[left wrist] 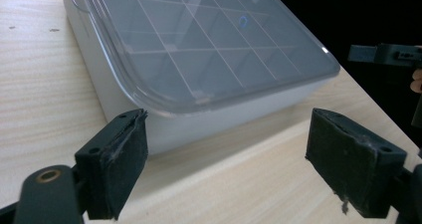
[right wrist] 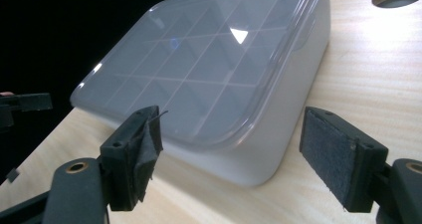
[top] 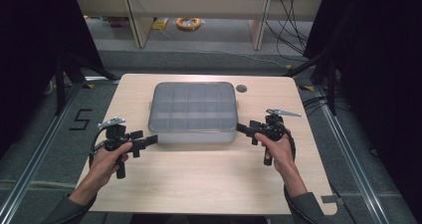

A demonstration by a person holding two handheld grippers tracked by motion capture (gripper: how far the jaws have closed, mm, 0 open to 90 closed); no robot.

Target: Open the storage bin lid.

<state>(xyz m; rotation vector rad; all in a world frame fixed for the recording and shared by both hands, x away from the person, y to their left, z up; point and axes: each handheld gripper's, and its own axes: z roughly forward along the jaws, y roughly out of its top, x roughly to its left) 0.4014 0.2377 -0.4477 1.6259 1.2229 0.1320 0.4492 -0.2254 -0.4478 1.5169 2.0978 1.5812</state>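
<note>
A grey plastic box point(top: 194, 113) with a clear lid over a grid of compartments stands in the middle of the wooden table point(top: 209, 179). My left gripper point(top: 149, 141) is at the box's near left corner, jaws open, nothing between them. My right gripper point(top: 244, 129) is at the near right corner, also open and holding nothing. In the left gripper view the box point(left wrist: 199, 59) rises just beyond the two pads point(left wrist: 122, 169), with the other gripper point(left wrist: 388, 55) far off at the right. In the right gripper view the box corner point(right wrist: 219, 84) lies between and beyond the pads point(right wrist: 338, 159).
A round cable hole point(top: 241, 88) is in the table behind the box's right side. Bare tabletop spreads in front of the box. Beyond the table are wooden furniture legs point(top: 137, 20), cables and a yellow coil point(top: 188, 23) on the floor.
</note>
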